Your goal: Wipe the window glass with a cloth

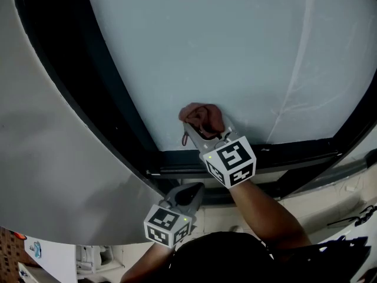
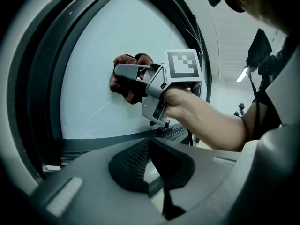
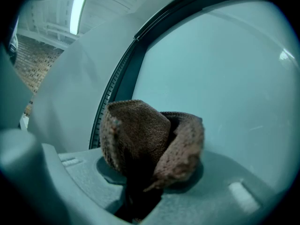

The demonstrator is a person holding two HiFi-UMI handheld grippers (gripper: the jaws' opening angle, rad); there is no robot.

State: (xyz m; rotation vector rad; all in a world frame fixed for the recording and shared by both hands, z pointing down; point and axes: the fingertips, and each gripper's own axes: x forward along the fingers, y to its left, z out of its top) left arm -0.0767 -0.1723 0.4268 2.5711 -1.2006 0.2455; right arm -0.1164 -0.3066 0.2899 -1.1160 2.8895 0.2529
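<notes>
Head view puts the brown cloth (image 1: 200, 118) bunched against the window glass (image 1: 247, 46). It sits low on the pane, just above the bottom edge and nearer the lower left corner than the right. The right gripper (image 1: 199, 130) has its jaws clamped on the cloth's lower fold and reaches up to it from over the dark frame (image 1: 277, 156). Nearly all of the pane lies above and to the right of the cloth (so the next stroke probably runs upward, or rightward along the bottom edge). The left gripper (image 1: 188, 194) hangs below the frame, jaws together on nothing, apart from the glass and farther from the cloth.
</notes>
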